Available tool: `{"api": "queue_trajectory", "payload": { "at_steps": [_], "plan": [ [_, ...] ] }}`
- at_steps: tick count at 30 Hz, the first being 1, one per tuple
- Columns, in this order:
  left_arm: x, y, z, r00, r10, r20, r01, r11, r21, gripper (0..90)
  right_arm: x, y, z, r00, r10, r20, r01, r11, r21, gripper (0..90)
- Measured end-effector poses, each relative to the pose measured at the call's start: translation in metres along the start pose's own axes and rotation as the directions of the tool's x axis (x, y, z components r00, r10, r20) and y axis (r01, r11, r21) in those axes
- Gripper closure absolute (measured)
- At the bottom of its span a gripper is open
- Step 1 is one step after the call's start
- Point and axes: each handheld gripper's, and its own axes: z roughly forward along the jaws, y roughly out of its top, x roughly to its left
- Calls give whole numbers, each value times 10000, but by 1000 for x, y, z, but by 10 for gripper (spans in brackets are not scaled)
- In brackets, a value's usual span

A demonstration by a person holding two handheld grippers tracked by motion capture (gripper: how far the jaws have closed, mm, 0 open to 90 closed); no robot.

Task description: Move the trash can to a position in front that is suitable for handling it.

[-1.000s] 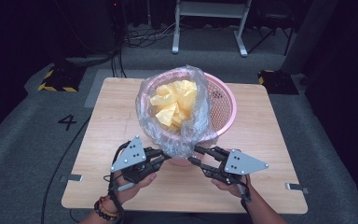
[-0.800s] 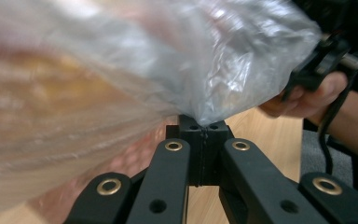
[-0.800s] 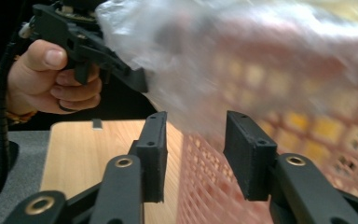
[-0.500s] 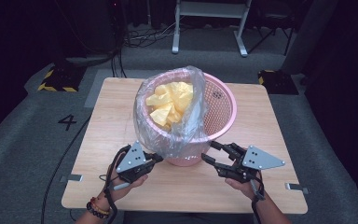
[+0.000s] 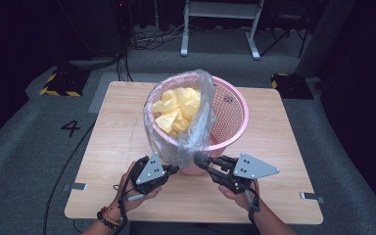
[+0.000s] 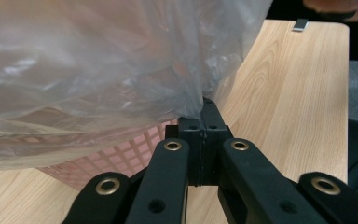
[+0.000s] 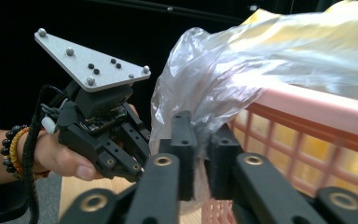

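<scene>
Plastic bag (image 5: 181, 129) now drawn nearer both grippers.

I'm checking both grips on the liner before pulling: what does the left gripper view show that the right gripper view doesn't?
Left gripper view: the left gripper with its jaws shut on a gathered fold of the clear plastic bag, above the wooden table.

Right gripper view: the right gripper with bag film between its jaws, the other gripper in a hand, and yellow waste inside.

Both: the bag and the pink lattice basket.

Bag (image 5: 176, 122) in basket (image 5: 230, 117) on table (image 5: 274, 196); left gripper (image 5: 175, 170) and right gripper (image 5: 198, 160) just before it.
</scene>
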Motion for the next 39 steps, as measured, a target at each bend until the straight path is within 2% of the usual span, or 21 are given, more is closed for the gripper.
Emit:
{"api": "queue_trajectory", "payload": {
  "at_steps": [2, 4, 6, 7, 8, 11, 13, 14, 16, 18, 20, 24, 27, 29, 31, 33, 34, 35, 37, 38, 39],
  "plan": [
    [1, -3, -4, 9996, -271, 13, 271, 9989, -394, 894, -2, -1, 6, 10000, -61, 31, 61, 10000, 58, 891],
    [-1, -4, -13, 9992, -314, 264, 337, 9953, -913, 823, -4, -3, 10, 10000, -27, 26, 27, 10000, 66, 899],
    [-4, -3, -23, 9995, -295, -63, 285, 9923, -1204, 625, -6, -5, 13, 9999, -117, 82, 116, 9998, 181, 900],
    [-4, -2, -29, 9985, -538, -23, 530, 9885, -1415, 497, -6, -6, 14, 9996, -243, 126, 240, 9994, 261, 900],
    [-4, -2, -35, 9972, -748, 41, 743, 9817, -1751, 402, -6, -7, 15, 9995, -297, 133, 292, 9990, 324, 900],
    [1, 2, -53, 9919, -1228, -319, 1100, 9576, -2664, 231, -4, -8, 18, 9986, -522, 129, 514, 9972, 541, 900],
    [6, 7, -62, 9848, -1577, -726, 1284, 9430, -3070, 198, -1, -10, 21, 9978, -656, 76, 649, 9952, 726, 900],
    [9, 10, -65, 9831, -1693, -692, 1385, 9363, -3228, 169, 0, -11, 23, 9972, -740, 55, 733, 9938, 837, 900],
    [13, 17, -69, 9799, -1855, -737, 1520, 9329, -3265, 157, 1, -14, 27, 9965, -833, -15, 830, 9910, 1050, 900],
    [13, 24, -68, 9798, -1791, -895, 1406, 9338, -3290, 155, 0, -16, 31, 9963, -841, -155, 853, 9891, 1203, 900],
    [12, 31, -64, 9801, -1683, -1052, 1276, 9404, -3153, 153, 1, -18, 36, 9954, -933, -226, 955, 9853, 1415, 900],
    [8, 44, -51, 9769, -1793, -1165, 1433, 9534, -2655, 152, 4, -23, 43, 9916, -1254, -331, 1294, 9751, 1800, 900],
    [7, 50, -40, 9678, -1969, -1569, 1579, 9601, -2310, 153, 6, -26, 46, 9887, -1442, -398, 1493, 9686, 1987, 900],
    [7, 51, -34, 9650, -2026, -1663, 1685, 9655, -1987, 155, 8, -27, 46, 9860, -1594, -484, 1661, 9632, 2112, 900],
    [6, 50, -29, 9568, -2136, -1970, 1840, 9701, -1582, 154, 12, -29, 47, 9812, -1861, -502, 1927, 9548, 2261, 900],
    [6, 50, -25, 9511, -2192, -2175, 1950, 9725, -1274, 220, 17, -31, 50, 9722, -2274, -551, 2339, 9384, 2545, 900],
    [6, 49, -25, 9458, -2216, -2373, 1961, 9724, -1264, 246, 20, -32, 51, 9663, -2513, -553, 2568, 9298, 2635, 900],
    [7, 48, -26, 9413, -2207, -2553, 1948, 9731, -1231, 311, 22, -34, 52, 9629, -2633, -584, 2691, 9239, 2720, 900],
    [9, 47, -29, 9353, -2096, -2850, 1860, 9766, -1080, 454, 25, -36, 53, 9614, -2650, -740, 2751, 9210, 2757, 900],
    [11, 45, -31, 9357, -2058, -2864, 1806, 9772, -1118, 535, 25, -38, 53, 9607, -2653, -815, 2775, 9212, 2726, 900],
    [13, 43, -32, 9395, -2072, -2727, 1802, 9762, -1207, 647, 26, -39, 52, 9607, -2641, -858, 2776, 9213, 2723, 900]
  ]
}}
